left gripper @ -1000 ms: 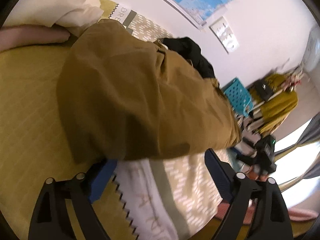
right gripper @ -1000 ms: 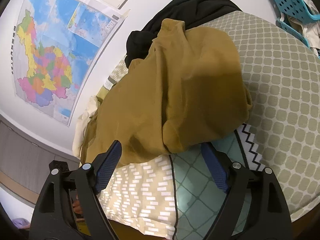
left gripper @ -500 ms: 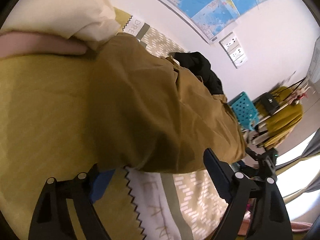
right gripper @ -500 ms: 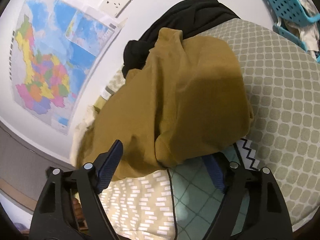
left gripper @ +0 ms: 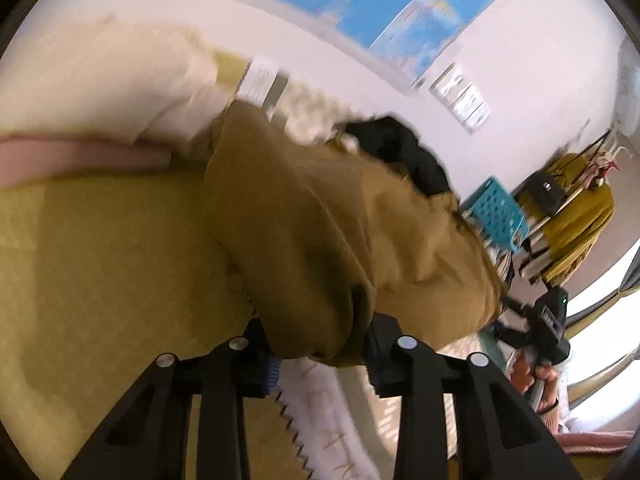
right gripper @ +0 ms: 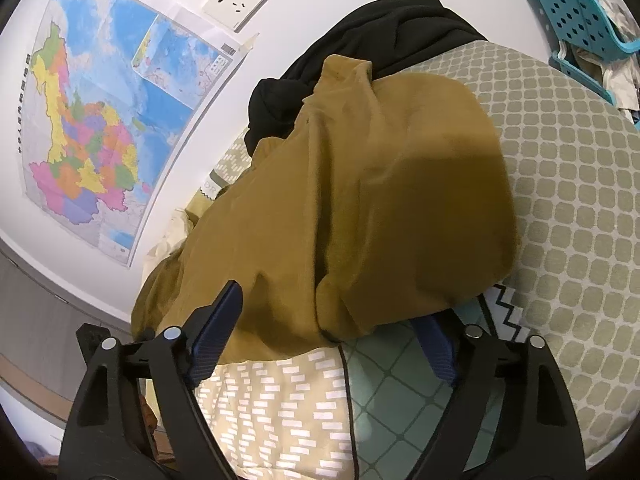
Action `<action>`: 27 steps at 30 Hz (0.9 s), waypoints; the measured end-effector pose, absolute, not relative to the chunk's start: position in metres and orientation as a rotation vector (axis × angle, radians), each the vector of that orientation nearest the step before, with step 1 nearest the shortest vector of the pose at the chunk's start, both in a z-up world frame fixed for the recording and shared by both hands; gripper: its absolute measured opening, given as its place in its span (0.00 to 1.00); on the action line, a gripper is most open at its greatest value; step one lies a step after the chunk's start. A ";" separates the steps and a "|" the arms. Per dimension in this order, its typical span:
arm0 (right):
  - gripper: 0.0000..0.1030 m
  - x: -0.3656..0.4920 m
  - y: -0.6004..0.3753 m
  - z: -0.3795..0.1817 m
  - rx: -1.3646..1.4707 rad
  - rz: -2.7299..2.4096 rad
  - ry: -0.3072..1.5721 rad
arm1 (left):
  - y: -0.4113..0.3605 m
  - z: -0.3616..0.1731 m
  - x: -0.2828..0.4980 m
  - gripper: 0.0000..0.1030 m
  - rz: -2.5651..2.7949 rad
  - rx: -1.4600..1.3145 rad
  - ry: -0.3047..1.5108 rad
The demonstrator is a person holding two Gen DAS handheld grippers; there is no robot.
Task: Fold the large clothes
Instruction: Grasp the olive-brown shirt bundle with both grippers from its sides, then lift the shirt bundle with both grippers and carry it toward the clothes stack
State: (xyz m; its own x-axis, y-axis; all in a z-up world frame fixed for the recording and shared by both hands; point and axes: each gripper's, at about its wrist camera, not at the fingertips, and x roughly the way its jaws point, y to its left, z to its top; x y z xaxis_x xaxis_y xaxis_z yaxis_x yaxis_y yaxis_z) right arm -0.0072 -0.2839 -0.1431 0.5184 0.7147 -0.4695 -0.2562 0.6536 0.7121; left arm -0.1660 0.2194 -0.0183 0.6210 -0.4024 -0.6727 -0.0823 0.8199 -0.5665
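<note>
a: where's the mustard garment (right gripper: 360, 208)?

b: heaped on the bed (right gripper: 580, 184) near its foot edge, against a black garment (right gripper: 384, 36) by the wall.

a: left gripper (left gripper: 320, 344)?

b: jaws have just been closing, hem bunched between them.

a: right gripper (right gripper: 332, 344)?

b: wide apart, straddling the hem, gripping nothing. pinch one layer only, level with the left, before lifting.

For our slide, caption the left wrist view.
Left claw closing on a bunched fold of the mustard garment above the patterned bedspread.
</note>
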 end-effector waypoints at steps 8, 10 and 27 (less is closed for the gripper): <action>0.85 -0.006 -0.287 -0.143 0.650 0.636 0.843 | 0.217 -0.039 -0.171 0.74 -0.264 -0.737 0.900; 0.88 -0.005 -0.282 -0.142 0.637 0.621 0.841 | 0.205 -0.038 -0.163 0.81 -0.288 -0.728 0.897; 0.87 -0.002 -0.263 -0.140 0.635 0.588 0.882 | 0.179 -0.038 -0.121 0.93 -0.261 -0.660 0.904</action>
State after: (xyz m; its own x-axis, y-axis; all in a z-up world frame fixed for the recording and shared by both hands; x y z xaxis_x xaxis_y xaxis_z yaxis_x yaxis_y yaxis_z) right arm -0.0022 -0.2628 -0.1403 0.5063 0.6954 -0.5100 -0.2027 0.6707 0.7134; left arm -0.1212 0.1788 -0.0382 0.6041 -0.4745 -0.6403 -0.0595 0.7743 -0.6300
